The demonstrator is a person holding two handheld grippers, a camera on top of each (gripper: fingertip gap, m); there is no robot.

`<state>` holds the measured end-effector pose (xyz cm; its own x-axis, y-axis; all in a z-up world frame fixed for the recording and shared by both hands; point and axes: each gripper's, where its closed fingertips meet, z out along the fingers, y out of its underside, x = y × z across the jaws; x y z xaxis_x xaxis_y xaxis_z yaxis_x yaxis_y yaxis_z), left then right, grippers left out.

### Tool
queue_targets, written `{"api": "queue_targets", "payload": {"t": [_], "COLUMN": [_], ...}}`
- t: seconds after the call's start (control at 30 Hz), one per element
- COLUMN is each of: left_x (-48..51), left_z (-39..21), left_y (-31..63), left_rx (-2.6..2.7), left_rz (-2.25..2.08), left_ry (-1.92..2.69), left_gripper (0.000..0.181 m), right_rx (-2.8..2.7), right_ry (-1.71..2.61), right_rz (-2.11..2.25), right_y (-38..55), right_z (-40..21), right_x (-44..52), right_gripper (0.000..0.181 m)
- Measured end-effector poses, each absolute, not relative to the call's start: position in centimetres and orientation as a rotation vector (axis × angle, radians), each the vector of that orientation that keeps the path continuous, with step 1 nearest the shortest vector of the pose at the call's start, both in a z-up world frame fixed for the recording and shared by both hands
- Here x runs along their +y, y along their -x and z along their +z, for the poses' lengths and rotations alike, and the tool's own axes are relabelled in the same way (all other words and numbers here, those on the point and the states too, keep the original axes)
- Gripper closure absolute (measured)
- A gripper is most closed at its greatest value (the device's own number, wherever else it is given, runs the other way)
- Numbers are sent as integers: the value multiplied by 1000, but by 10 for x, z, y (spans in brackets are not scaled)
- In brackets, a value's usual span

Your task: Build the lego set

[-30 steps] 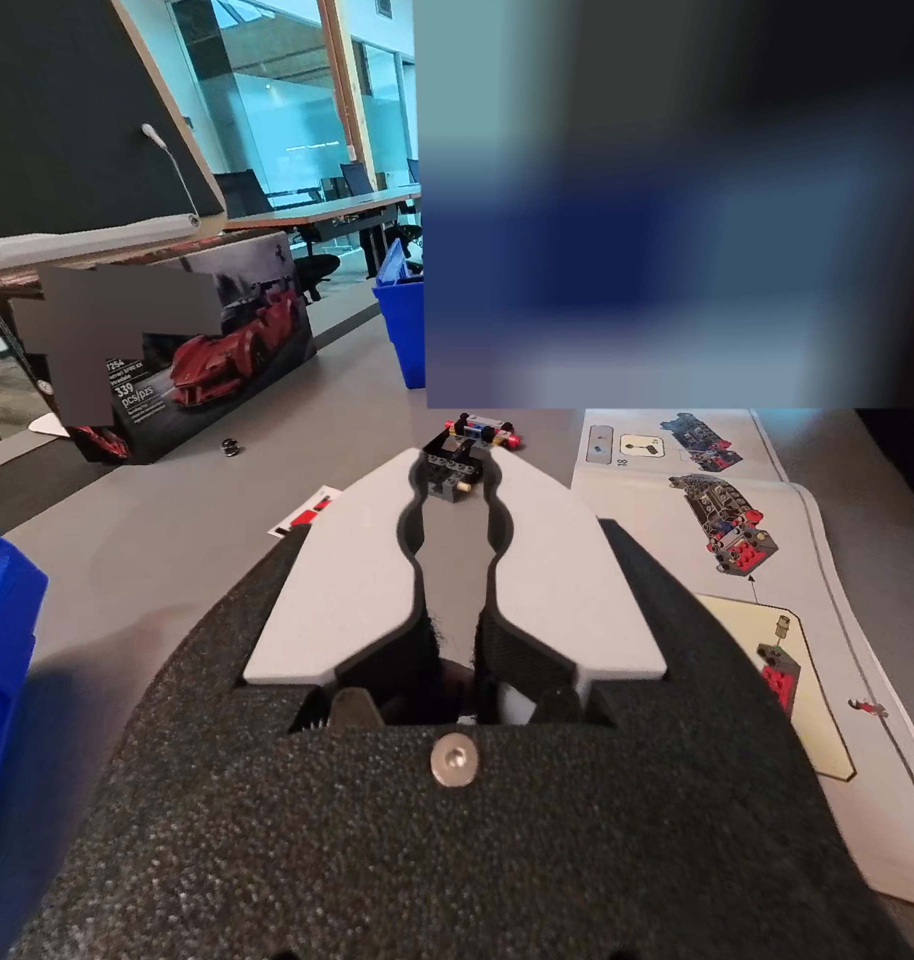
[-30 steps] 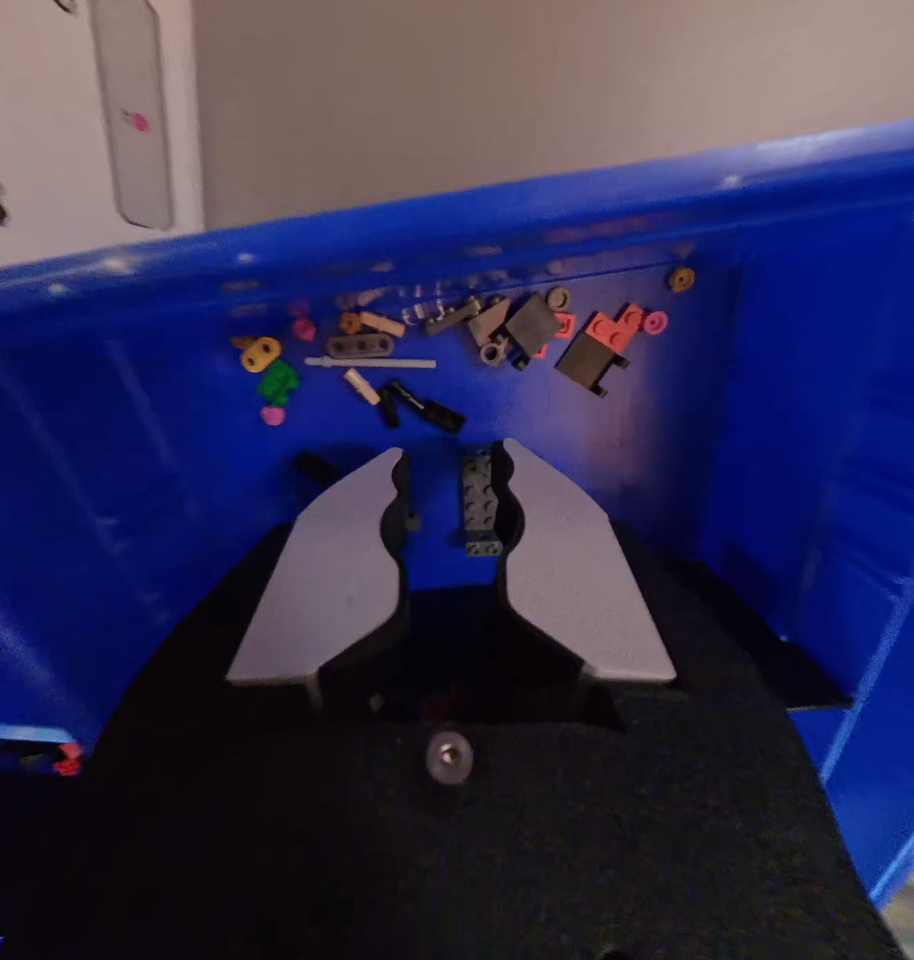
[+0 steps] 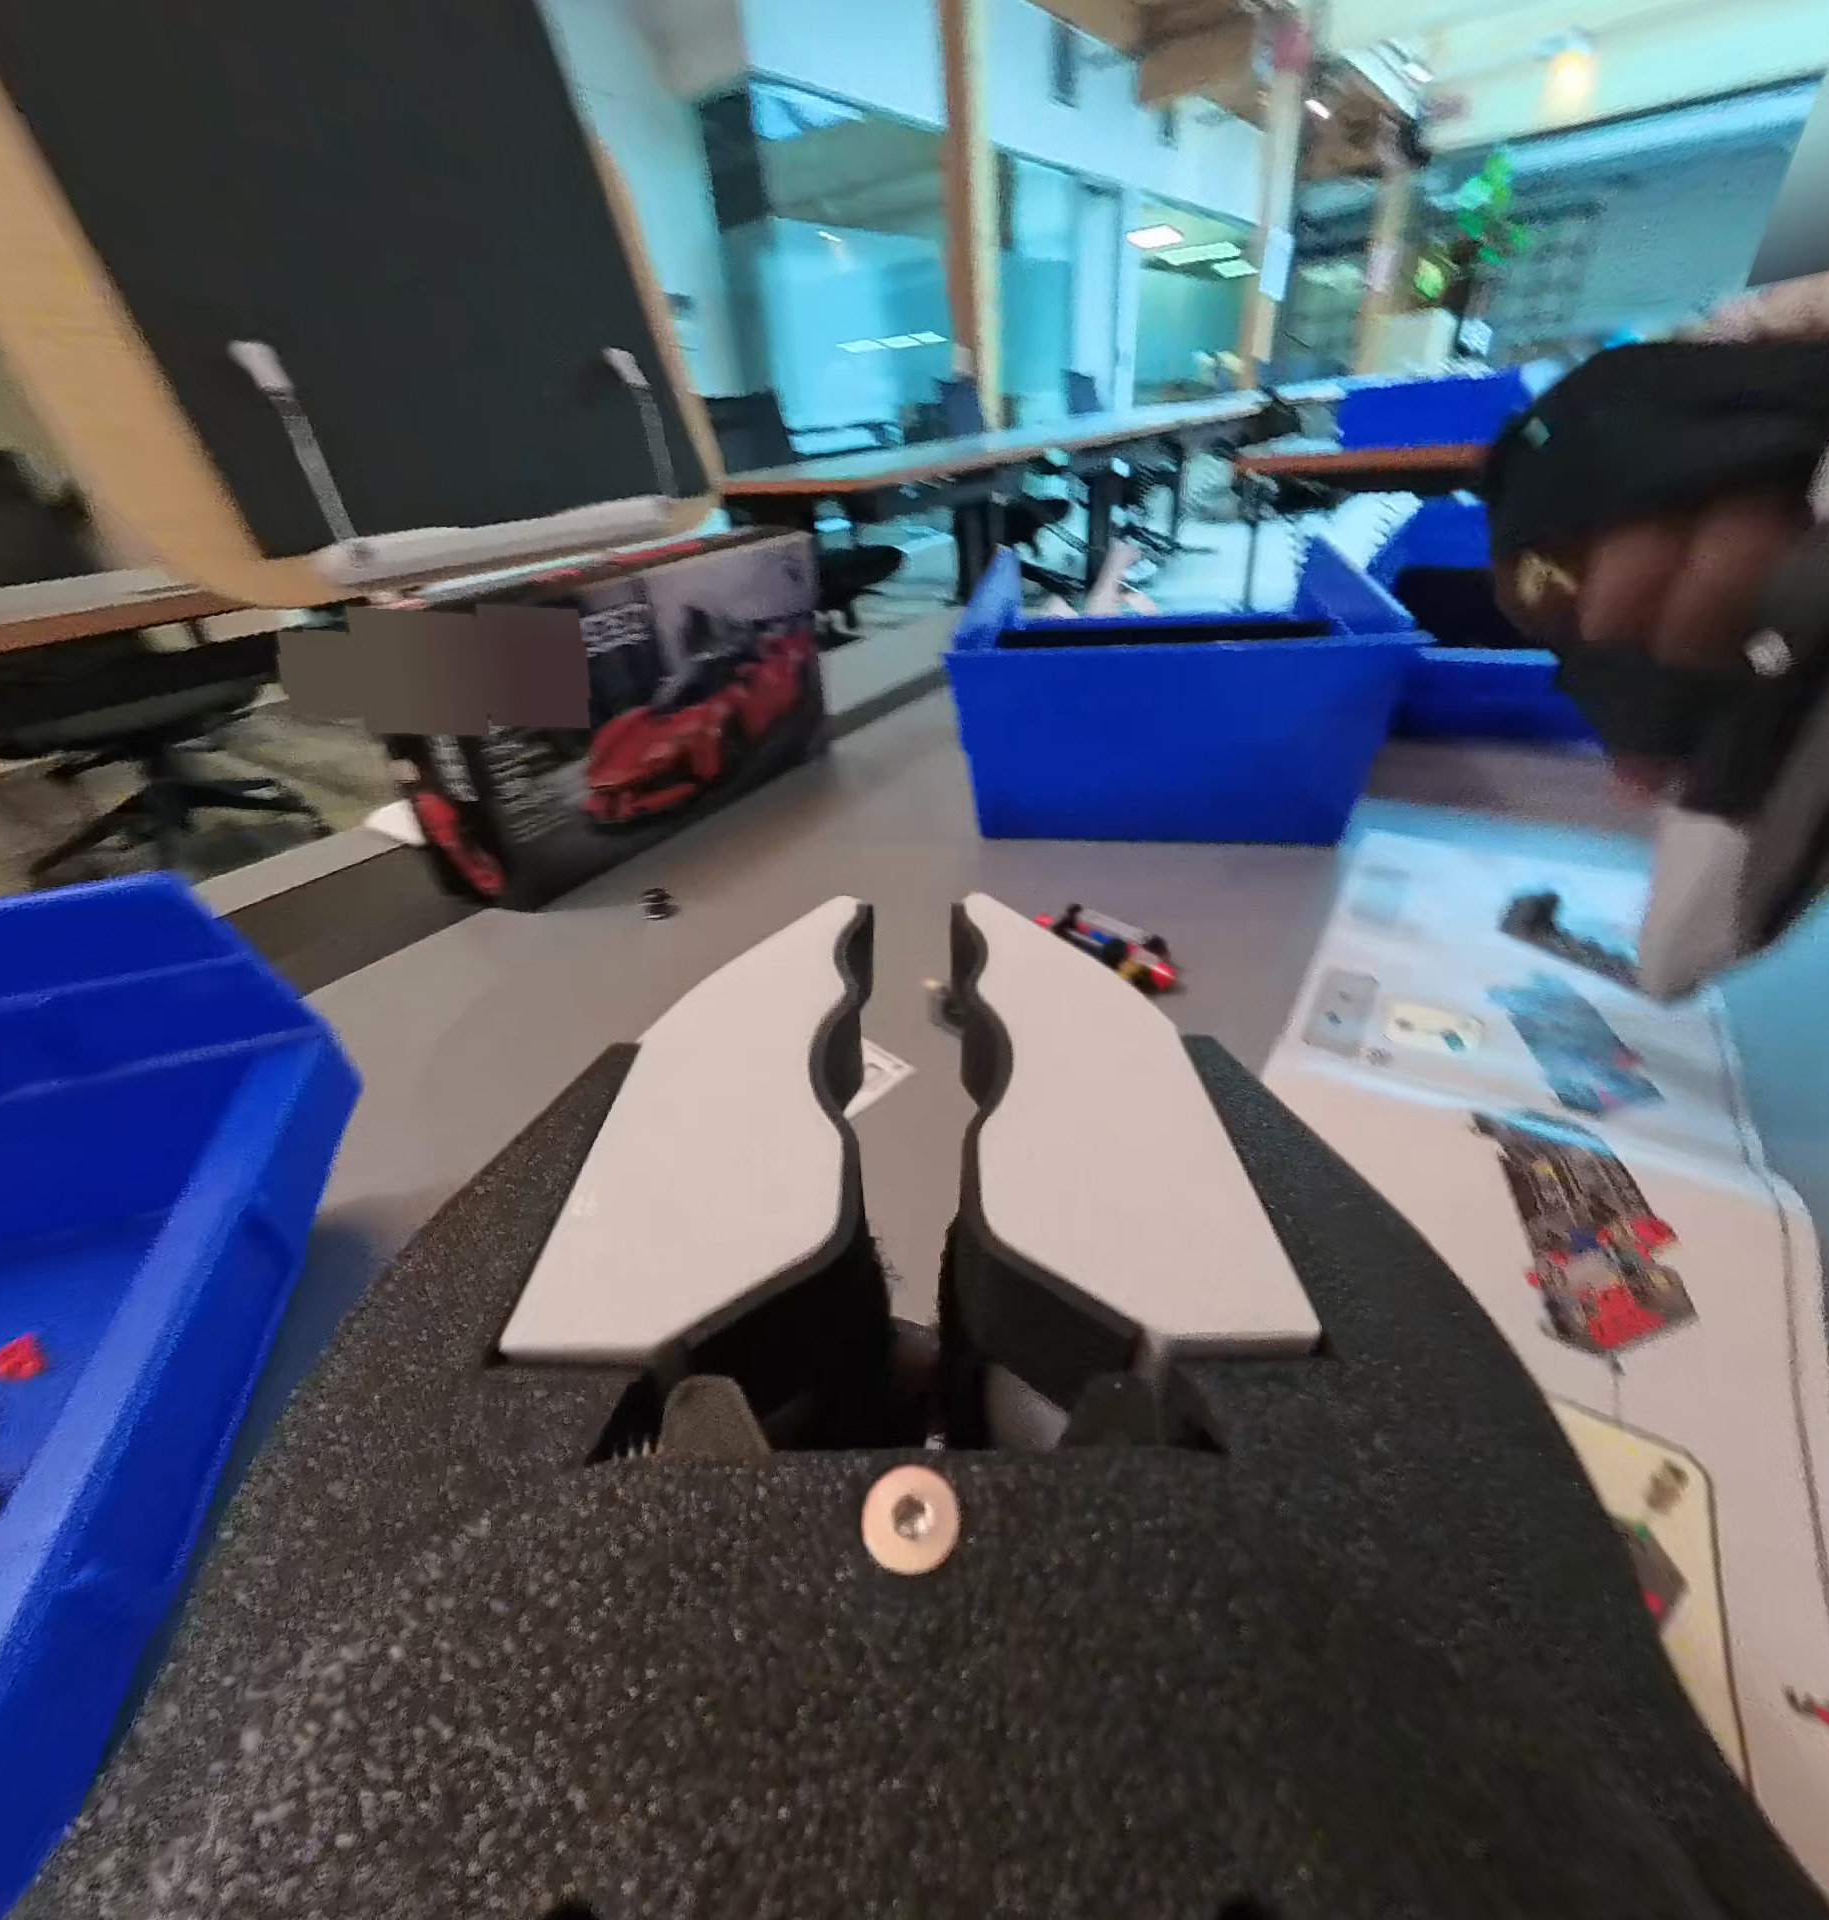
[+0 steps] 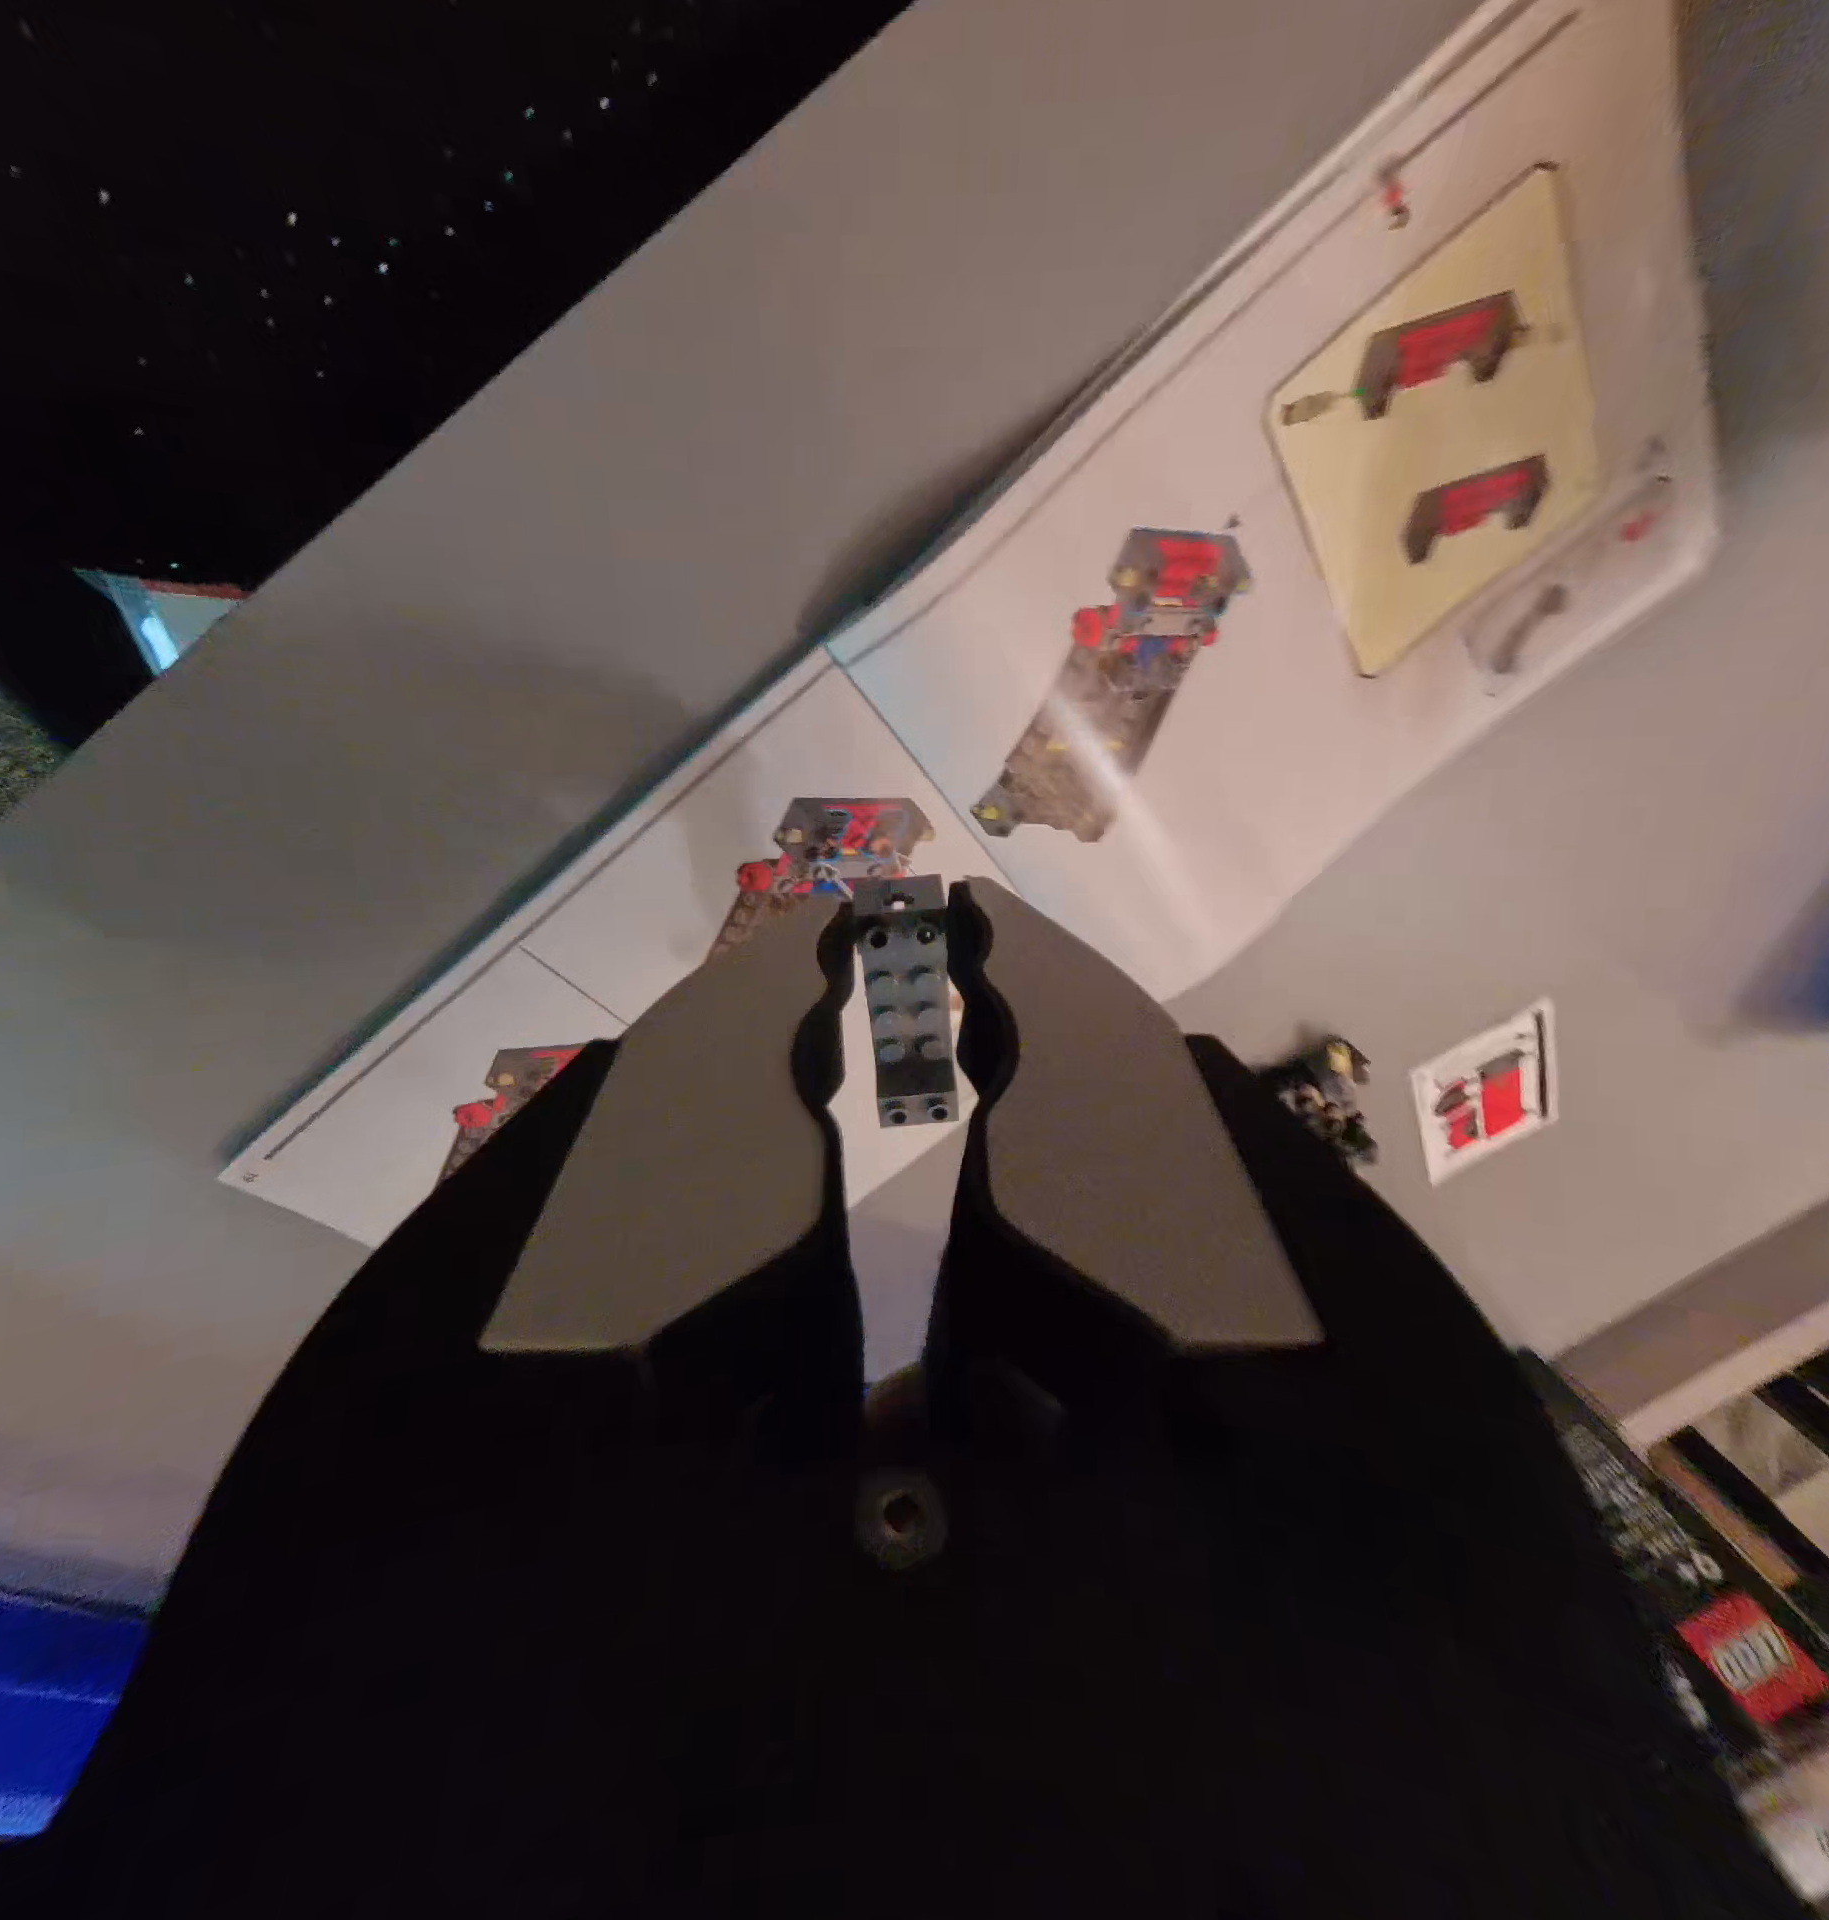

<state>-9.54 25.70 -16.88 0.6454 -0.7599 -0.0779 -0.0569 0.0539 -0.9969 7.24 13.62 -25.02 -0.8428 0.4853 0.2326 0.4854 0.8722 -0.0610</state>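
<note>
The right gripper (image 4: 899, 909) has its fingers clamped on a dark grey studded brick (image 4: 907, 1013) above the instruction booklet (image 4: 1305, 727). The left gripper (image 3: 911, 914) fingers stand slightly apart, empty, over bare tabletop (image 3: 577, 987) between blue bins (image 3: 110, 1195).

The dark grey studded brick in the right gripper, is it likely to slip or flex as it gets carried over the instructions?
The dark grey brick looks like rigid moulded plastic, so flexing seems unlikely. The right gripper pinches only its far end, leaving most of its length unsupported, so it could pivot if bumped. It is small and probably light, so a fall onto the instruction booklet should not harm it.
</note>
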Motion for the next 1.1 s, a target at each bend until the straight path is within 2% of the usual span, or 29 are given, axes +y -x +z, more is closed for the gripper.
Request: {"api": "queue_targets", "payload": {"t": [0.13, 0.33, 0.5, 0.57, 0.83, 1.0, 1.1], "left_x": [264, 266, 266, 267, 266, 264, 264], "left_z": [-161, -170, -172, -173, -179, -181, -186], "left_y": [113, 109, 108, 109, 106, 102, 101], "left_rx": [574, 611, 621, 618, 647, 662, 683], "left_rz": [-704, -688, -687, -681, -663, -688, -690], "left_ry": [1450, 1495, 1500, 1506, 1536, 1539, 1551], "left_gripper": [169, 166, 165, 165, 164, 163, 162], "right_rx": [-2821, -2825, -2755, -2707, -2256, -1944, -1823], "right_ry": [771, 832, 941, 1017, 1534, 1677, 1821], "right_rz": [69, 120, 164, 232, 671, 515, 325], "right_y": [-74, -80, -79, -77, -61, -117, -175], "right_z": [-258, -275, -277, -272, -209, -139, -126], "right_x": [138, 141, 144, 145, 175, 250, 296], "right_gripper": [164, 164, 144, 141, 141, 142, 148]}}
